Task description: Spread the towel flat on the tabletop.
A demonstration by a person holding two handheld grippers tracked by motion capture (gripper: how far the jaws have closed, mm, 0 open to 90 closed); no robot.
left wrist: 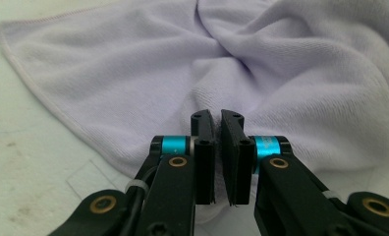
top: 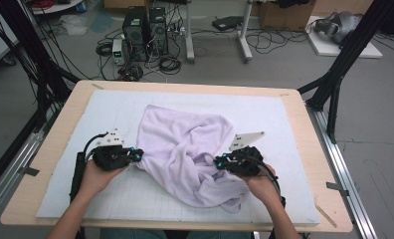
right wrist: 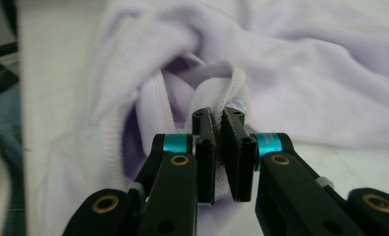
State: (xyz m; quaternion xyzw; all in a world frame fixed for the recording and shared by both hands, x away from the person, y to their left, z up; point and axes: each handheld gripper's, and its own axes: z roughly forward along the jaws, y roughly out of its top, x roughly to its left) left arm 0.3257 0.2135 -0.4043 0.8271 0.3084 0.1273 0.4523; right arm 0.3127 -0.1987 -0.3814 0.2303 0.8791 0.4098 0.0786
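Lilac towel (top: 185,149) crumpled at frame centre on white mat (top: 284,129). Left gripper (top: 138,156) pinches its left edge, jaws narrow on cloth. Right gripper (top: 219,162) clamps hemmed fold at its right side.

One crumpled lilac terry-cloth towel (top: 185,154), two black hand-held two-jaw grippers with turquoise bands, left (top: 138,156) and right (top: 218,162), two hands, left (top: 98,177) and right (top: 259,185), one pale wooden table (top: 304,124), one white gridded mat (top: 264,107), two black computer towers (top: 146,31) on the floor
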